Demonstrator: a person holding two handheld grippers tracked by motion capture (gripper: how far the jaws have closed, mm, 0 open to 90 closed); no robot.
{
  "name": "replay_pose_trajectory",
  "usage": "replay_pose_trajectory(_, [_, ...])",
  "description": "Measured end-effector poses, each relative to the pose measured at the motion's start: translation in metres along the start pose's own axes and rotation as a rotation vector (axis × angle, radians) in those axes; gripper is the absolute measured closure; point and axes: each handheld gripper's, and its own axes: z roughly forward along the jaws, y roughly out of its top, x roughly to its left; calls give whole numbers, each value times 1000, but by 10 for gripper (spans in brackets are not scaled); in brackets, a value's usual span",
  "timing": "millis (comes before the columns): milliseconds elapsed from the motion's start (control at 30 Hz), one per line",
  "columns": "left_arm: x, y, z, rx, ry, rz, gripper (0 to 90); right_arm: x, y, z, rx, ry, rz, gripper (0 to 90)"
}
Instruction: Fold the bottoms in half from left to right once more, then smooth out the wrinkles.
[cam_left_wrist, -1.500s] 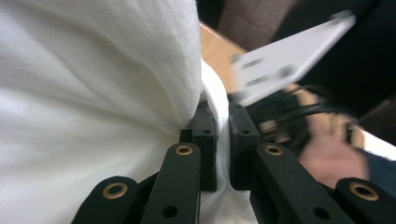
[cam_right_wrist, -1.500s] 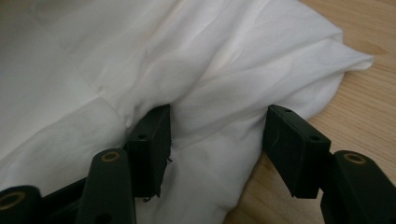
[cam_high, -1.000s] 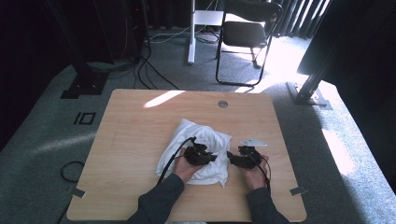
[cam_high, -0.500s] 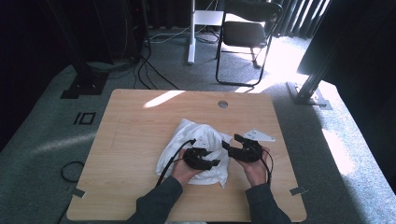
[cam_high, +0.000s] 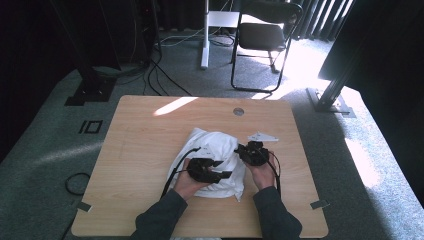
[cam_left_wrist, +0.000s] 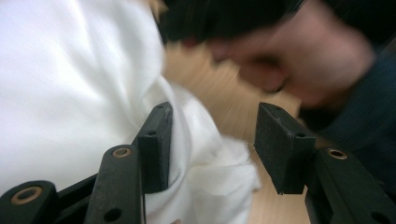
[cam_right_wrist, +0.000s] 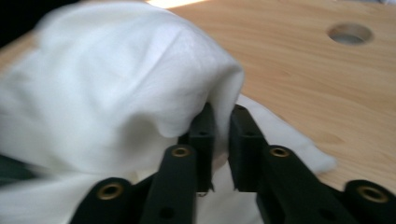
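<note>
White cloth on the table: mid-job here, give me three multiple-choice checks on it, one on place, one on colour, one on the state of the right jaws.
1. Where does the crumpled white cloth lie on the light wooden table?
A. at the far left corner
B. near the middle, toward the person's side
C. hanging off the right edge

2. What colour are the jaws of the right gripper?
A. black
B. silver
C. red

3. How do the right gripper's jaws stand?
A. wide open, clear of the cloth
B. open with a wooden block between them
C. pinched on a fold of the cloth

Answers:
1 B, the high view shows it just ahead of both hands.
2 A, the right gripper view shows two black jaws.
3 C, the right gripper view shows the jaws nearly together with white fabric caught between them; they have just been closing.
</note>
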Motion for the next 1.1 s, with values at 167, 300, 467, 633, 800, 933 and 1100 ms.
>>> replay_pose_trajectory(167, [23,15,-52,-123,145,-40,499,-11,-7,7,35,-24,28,867])
replay_pose_trajectory(300, [65,10,-73,-105,283,-153,529,-18,-12,8,54,-34,36,871])
replay_pose_trajectory(467, [90,-4,-63,-9,271,-213,546,-19,-13,10,67,-41,31,870])
replay_pose_trajectory(633, [87,-10,-50,7,262,-216,537,-13,-9,-7,43,-119,45,561])
replay_pose_trajectory(800, [86,-8,-53,-2,266,-212,537,15,-1,-53,-108,-142,-18,477])
replay_pose_trajectory(933, [85,-7,-54,-13,268,-212,537,49,-5,-58,-114,9,-109,490])
replay_pose_trajectory(1100, [84,-6,-53,-21,263,-210,537,86,-25,-27,-24,90,-193,441])
